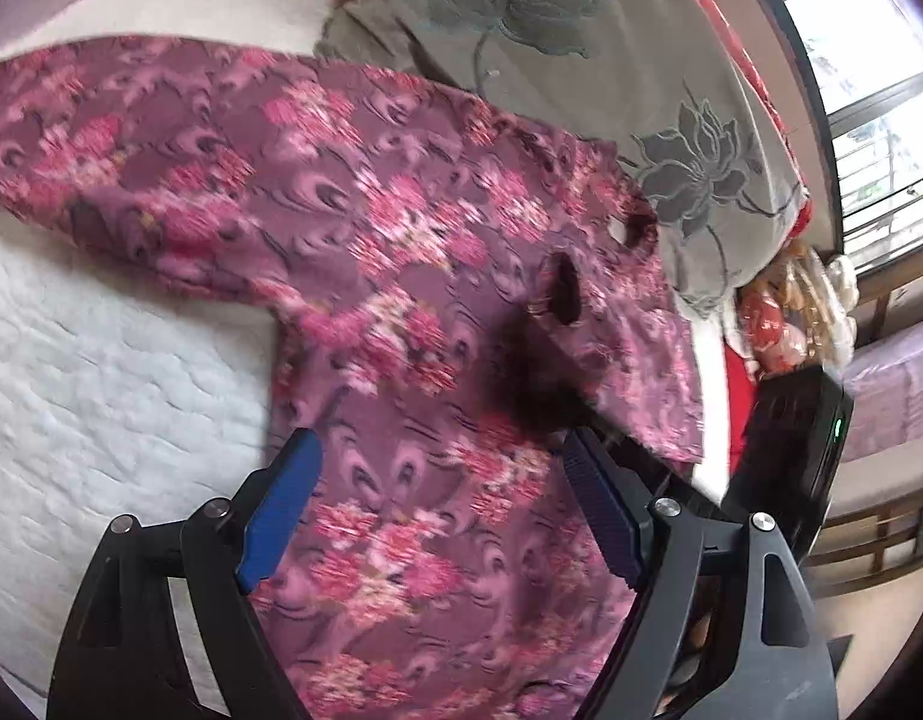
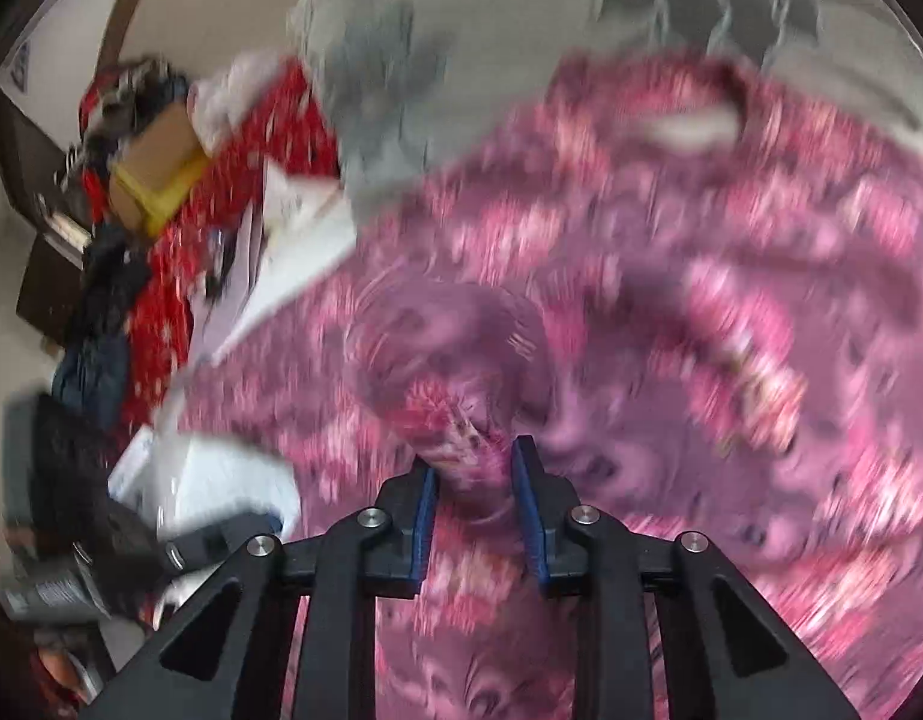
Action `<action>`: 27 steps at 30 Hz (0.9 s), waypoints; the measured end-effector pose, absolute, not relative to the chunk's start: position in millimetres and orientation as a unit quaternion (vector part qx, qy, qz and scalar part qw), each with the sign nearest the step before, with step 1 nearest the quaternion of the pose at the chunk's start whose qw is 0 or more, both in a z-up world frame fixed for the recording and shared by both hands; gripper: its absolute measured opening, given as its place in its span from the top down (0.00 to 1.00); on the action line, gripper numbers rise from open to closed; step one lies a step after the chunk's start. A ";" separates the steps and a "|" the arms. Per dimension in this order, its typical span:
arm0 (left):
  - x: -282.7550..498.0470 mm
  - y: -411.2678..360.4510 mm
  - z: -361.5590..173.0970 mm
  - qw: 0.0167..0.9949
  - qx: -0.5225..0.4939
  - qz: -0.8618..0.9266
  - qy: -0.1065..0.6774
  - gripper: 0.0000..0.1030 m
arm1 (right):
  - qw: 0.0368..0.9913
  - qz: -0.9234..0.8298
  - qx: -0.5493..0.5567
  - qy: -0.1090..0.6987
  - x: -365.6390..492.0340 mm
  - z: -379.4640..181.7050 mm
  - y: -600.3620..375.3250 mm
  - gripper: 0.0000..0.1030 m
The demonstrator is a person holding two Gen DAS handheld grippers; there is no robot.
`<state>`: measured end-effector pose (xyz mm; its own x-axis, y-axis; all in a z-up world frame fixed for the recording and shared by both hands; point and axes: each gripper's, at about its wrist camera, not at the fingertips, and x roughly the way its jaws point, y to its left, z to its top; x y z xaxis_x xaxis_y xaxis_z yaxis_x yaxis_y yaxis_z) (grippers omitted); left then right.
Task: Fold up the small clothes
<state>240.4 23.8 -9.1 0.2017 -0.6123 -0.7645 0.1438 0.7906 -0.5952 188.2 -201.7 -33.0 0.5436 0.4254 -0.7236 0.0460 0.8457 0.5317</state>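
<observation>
Floral top [image 1: 365,228] lies spread on the white quilted bed [image 1: 101,360], upper edge over a grey flower-print blanket [image 1: 689,168]. One sleeve runs off to the left in the left wrist view; neckline sits near the blanket.

Left gripper [image 1: 443,510] hovers over the lower body of the top, jaws wide, nothing between them. Right gripper [image 2: 473,516] has a bunched fold of the top between its pads [image 2: 424,528]; jaws only partly apart. View is heavily blurred, so can't tell if the pads press the cloth or have let go.

Handling, judged: thin, light, floppy fabric, no stiffness. It will sag and bunch when lifted and drag across the quilt rather than slide clean. Not fragile. Best holds are seams and edges: sleeve cuff, shoulder, hem corners. Pinching mid-panel only makes a wad. Clutter [image 2: 149,180] beyond the bed is well apart.
</observation>
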 end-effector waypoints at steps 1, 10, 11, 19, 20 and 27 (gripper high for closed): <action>240.1 18.4 -9.6 0.746 -0.202 -0.257 0.581 0.20 | 0.841 0.121 0.256 0.460 182.0 -32.7 -202.2 0.74; 258.4 -55.4 -27.9 0.730 -0.186 -0.241 0.613 0.20 | 0.854 0.038 0.322 0.407 100.2 -14.7 -321.1 0.70; 260.7 -58.6 -25.1 0.738 -0.187 -0.231 0.606 0.23 | 0.856 0.022 0.329 0.399 91.6 -14.3 -337.7 0.70; 266.4 -40.5 11.3 0.776 -0.214 -0.224 0.550 0.96 | 0.839 -0.143 0.414 0.324 44.9 -25.8 -465.4 0.63; 267.1 -38.2 12.7 0.775 -0.213 -0.225 0.551 0.96 | 0.832 -0.148 0.420 0.330 48.4 -32.3 -472.8 0.63; 266.5 -35.9 7.6 0.773 -0.193 -0.215 0.564 0.96 | 0.833 -0.078 0.396 0.379 89.7 -48.2 -460.7 0.91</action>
